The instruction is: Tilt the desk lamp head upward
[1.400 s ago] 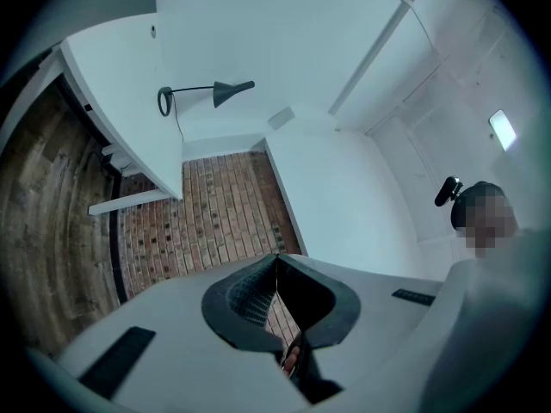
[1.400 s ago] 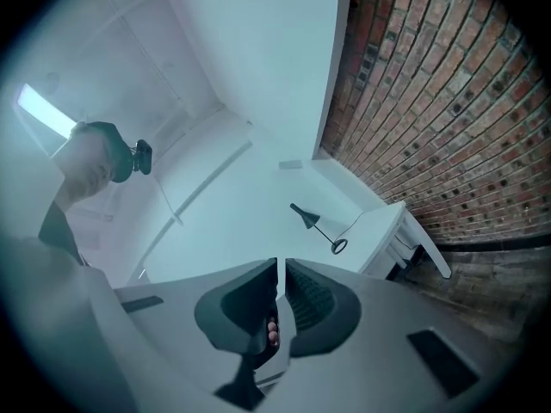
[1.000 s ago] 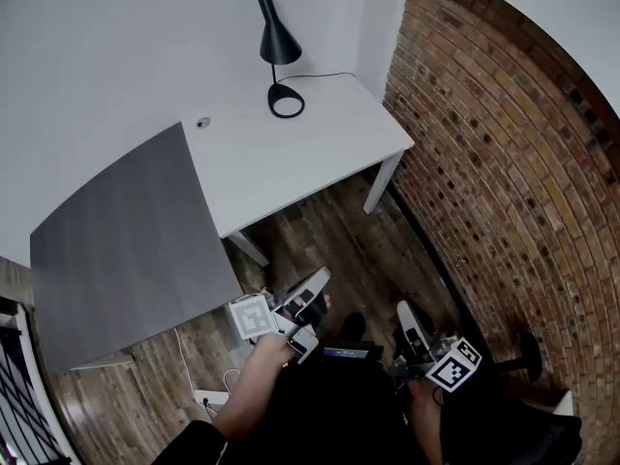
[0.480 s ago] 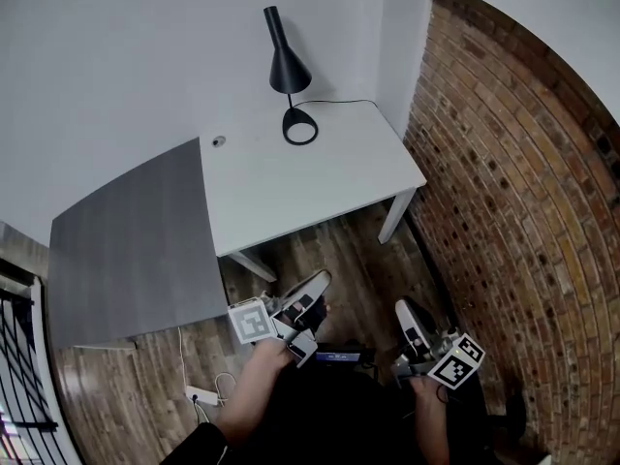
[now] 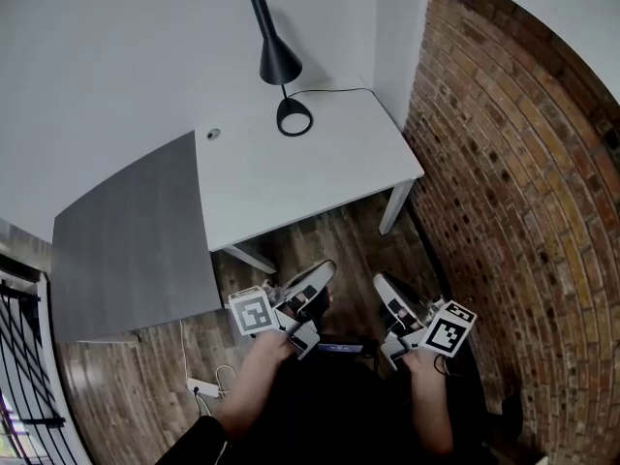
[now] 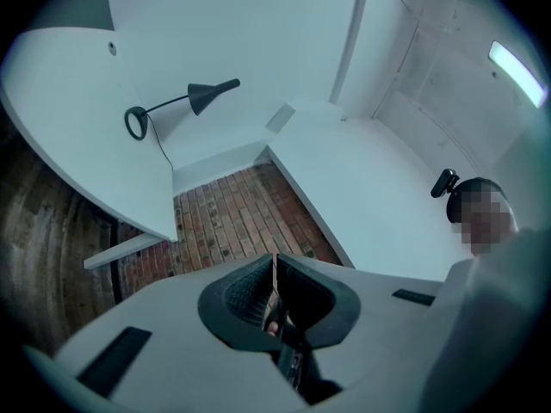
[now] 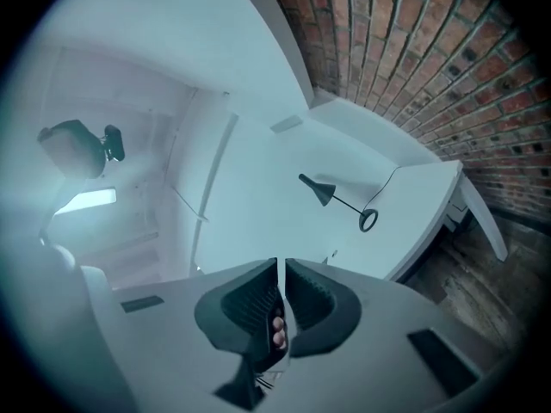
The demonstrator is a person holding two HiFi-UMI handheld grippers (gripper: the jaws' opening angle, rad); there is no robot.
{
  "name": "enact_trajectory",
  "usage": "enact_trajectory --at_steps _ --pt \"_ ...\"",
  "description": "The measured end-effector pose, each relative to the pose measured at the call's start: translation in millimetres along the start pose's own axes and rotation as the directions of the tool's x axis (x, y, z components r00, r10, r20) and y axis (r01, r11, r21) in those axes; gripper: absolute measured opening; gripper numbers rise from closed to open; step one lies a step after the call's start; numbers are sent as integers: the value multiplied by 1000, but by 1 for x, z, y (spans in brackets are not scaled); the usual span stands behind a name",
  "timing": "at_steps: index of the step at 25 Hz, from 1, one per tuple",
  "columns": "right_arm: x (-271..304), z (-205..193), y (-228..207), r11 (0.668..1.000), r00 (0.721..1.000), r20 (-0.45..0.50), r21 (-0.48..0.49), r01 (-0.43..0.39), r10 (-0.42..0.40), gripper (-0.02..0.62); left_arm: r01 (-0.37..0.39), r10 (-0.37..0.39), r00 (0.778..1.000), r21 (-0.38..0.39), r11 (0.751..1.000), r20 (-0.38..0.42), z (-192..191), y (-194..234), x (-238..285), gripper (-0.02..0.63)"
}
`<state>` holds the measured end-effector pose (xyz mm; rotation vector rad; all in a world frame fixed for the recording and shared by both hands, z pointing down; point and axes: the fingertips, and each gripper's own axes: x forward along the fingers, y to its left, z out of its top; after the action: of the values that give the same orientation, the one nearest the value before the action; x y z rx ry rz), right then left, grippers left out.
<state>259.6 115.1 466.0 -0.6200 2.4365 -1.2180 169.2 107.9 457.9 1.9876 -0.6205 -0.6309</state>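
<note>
A black desk lamp (image 5: 278,64) with a cone head and ring base stands at the far corner of the white desk (image 5: 291,172), its head pointing down. The lamp (image 6: 185,101) shows small and far in the left gripper view, and the lamp (image 7: 336,198) likewise in the right gripper view. My left gripper (image 5: 325,271) is held low over the wooden floor in front of the desk, shut with nothing in it. Beside it my right gripper (image 5: 380,285) is shut and empty too. Both are well short of the lamp.
A grey tabletop (image 5: 131,235) adjoins the white desk on the left. A brick wall (image 5: 504,182) runs along the right. The lamp's cord (image 5: 339,92) trails to the back corner. A power strip (image 5: 203,387) lies on the floor at lower left.
The head view has shifted, so the desk and lamp sit slightly differently in frame. My right gripper has moved left and up, closer to the left one. Both stay shut.
</note>
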Motion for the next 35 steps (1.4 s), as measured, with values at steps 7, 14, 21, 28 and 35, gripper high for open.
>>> enact_trajectory --at_steps 7,14,21,28,35 --pt "39 27 4 999 999 -20 25 -48 48 15 77 -74 996 58 995 -58 9 -1 38 11" --pt "87 50 -19 999 999 -28 46 -17 19 15 121 -119 992 48 992 -47 61 21 60 11" --pt "158 57 -32 999 997 -72 36 -7 10 15 130 -130 992 35 991 -7 126 51 57 11" --pt "211 61 -41 1000 996 -85 26 13 -11 15 148 -148 989 4 989 1 172 73 51 11" --pt "249 55 -54 999 991 -133 36 19 -14 15 117 -115 992 -31 993 59 201 104 35 11"
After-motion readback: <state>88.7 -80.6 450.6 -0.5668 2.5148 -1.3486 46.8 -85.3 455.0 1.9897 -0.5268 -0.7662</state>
